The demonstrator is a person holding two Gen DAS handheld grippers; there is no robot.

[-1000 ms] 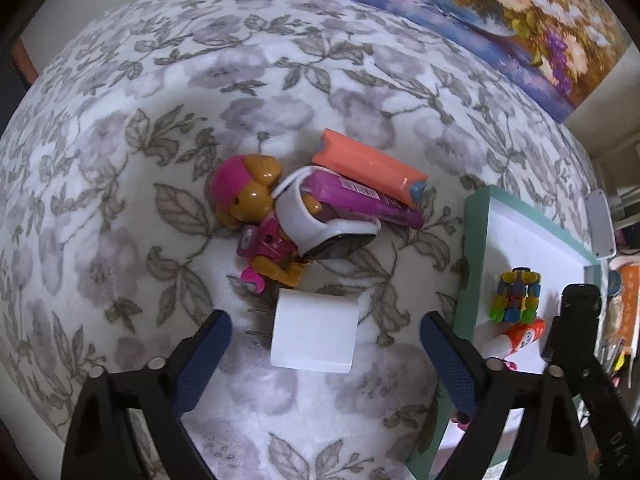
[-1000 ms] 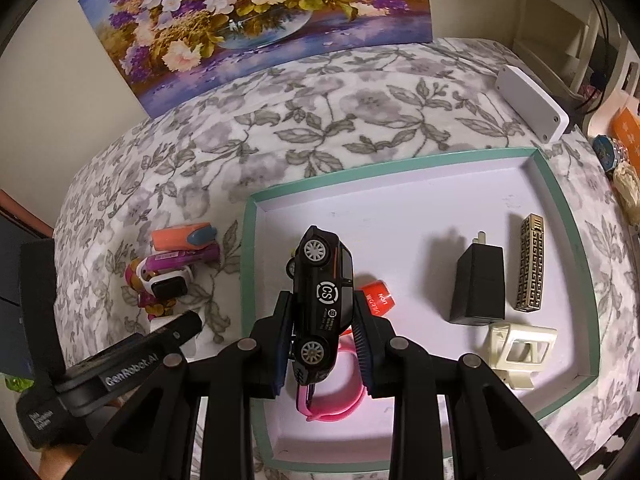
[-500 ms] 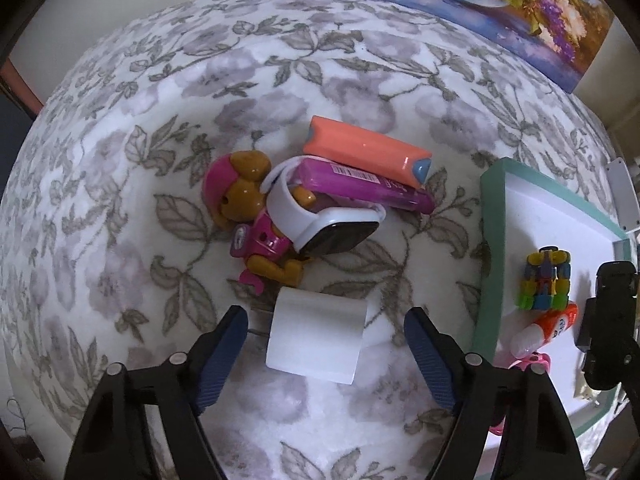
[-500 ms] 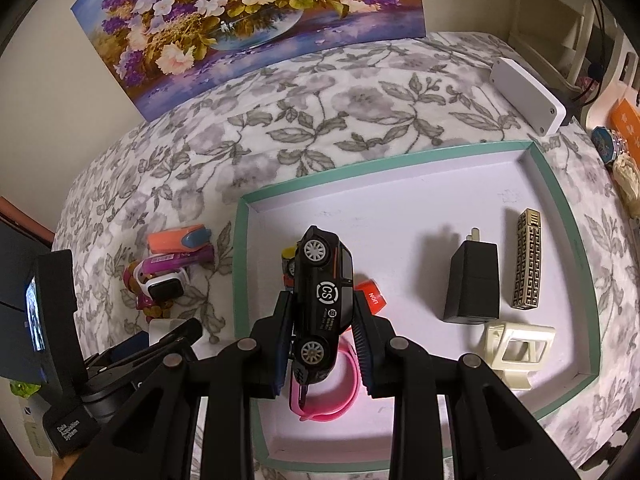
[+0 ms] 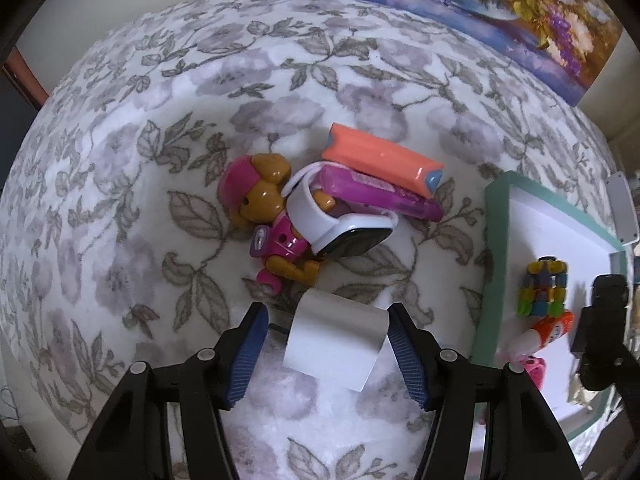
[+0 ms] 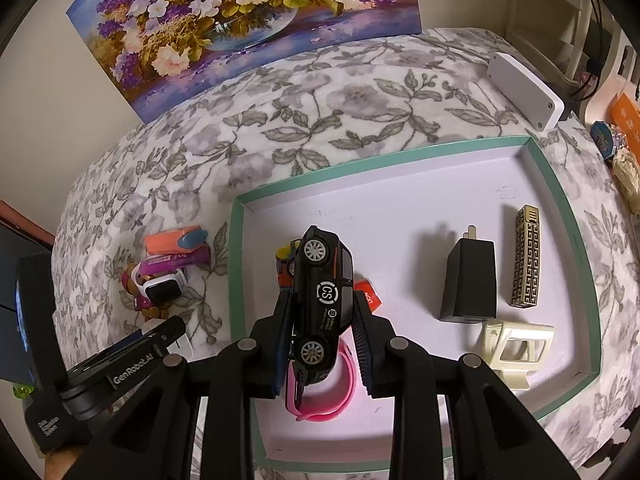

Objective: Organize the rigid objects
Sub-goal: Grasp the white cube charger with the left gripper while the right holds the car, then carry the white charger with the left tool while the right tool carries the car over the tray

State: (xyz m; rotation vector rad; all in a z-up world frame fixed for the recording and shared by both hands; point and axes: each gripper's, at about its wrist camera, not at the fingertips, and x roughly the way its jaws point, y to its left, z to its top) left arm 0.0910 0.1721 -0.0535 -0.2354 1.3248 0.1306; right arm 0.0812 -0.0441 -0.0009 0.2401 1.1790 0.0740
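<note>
Right hand-held gripper [image 6: 322, 344]: pinched black toy car [image 6: 322, 304], held on its side above teal-rimmed tray [image 6: 556, 184], open floor behind. Left hand-held gripper [image 5: 326, 354]: spread, flanking white block [image 5: 336, 346] on floral bedspread [image 5: 160, 120].

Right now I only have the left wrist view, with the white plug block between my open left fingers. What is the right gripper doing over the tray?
Observer: The right gripper is shut on a black toy car, held on its side above the teal-rimmed white tray.
Operator: What's on the side of the tray I can't see?
Observer: A black plug adapter, a gold patterned bar and a cream plastic frame. The floor toward the far wall is bare.
Operator: Anything under the car?
Observer: A pink wristband lies on the tray floor beneath it.
</note>
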